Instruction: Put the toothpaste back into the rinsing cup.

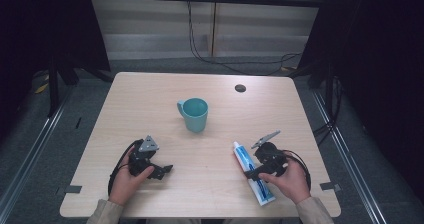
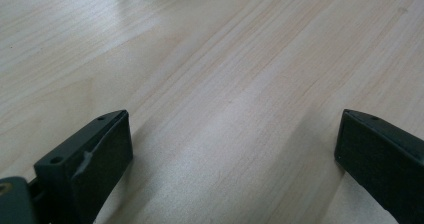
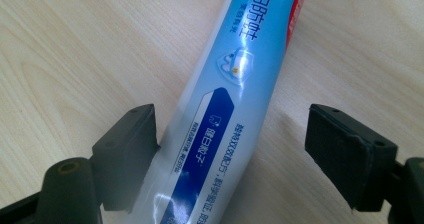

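The toothpaste tube (image 1: pixel 253 173) lies flat on the table (image 1: pixel 210 154), near right, between the right gripper (image 3: pixel 232 144)'s parted jaws — not clamped. The left gripper (image 2: pixel 227 149) rests near left — jaws spread, empty.

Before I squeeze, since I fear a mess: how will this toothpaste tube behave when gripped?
The toothpaste tube looks soft and glossy, so it will likely dent and may slip. Lying flat on the table, it shouldn't roll far. The right tongs straddle it; one pad is still apart.
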Available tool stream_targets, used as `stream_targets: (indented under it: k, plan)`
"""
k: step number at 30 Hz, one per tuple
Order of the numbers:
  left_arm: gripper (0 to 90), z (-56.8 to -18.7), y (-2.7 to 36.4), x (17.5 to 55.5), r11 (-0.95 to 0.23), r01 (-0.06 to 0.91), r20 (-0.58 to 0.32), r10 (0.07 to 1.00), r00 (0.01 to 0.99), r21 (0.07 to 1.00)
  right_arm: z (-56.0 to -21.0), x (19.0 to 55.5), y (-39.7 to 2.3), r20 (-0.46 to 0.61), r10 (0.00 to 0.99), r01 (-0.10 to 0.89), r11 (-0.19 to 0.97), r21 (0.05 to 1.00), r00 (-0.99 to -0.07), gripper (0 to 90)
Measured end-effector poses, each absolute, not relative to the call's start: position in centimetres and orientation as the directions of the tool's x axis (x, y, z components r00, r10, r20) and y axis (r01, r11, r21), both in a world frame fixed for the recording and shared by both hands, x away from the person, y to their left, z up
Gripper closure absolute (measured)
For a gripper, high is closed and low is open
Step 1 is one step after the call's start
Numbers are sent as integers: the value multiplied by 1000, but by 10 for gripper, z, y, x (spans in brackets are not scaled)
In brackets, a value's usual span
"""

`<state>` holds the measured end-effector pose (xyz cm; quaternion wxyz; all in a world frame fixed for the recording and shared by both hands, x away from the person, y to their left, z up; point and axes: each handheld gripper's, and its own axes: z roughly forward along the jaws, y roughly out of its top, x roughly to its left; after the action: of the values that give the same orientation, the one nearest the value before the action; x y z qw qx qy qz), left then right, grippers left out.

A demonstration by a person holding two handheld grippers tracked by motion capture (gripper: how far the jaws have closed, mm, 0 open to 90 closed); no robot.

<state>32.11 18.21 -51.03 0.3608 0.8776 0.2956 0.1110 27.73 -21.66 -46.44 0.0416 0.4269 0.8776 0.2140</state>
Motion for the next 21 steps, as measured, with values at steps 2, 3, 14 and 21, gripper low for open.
stream_targets:
  k: [2,3,14,21]
  plan:
    - [16,-510,182,321,-565,439,-18,599,800,699,-465,277,-217,117,769,737,540,406,-628,215]
    - [16,-510,182,321,-565,439,-18,599,801,699,-466,277,-217,119,771,739,537,406,-626,217]
    - [16,-510,182,321,-565,439,-19,599,800,699,-469,273,-215,128,768,743,542,394,-628,283]
    - [16,-510,182,321,-565,439,-19,599,801,699,-472,271,-213,132,774,757,544,362,-619,395]
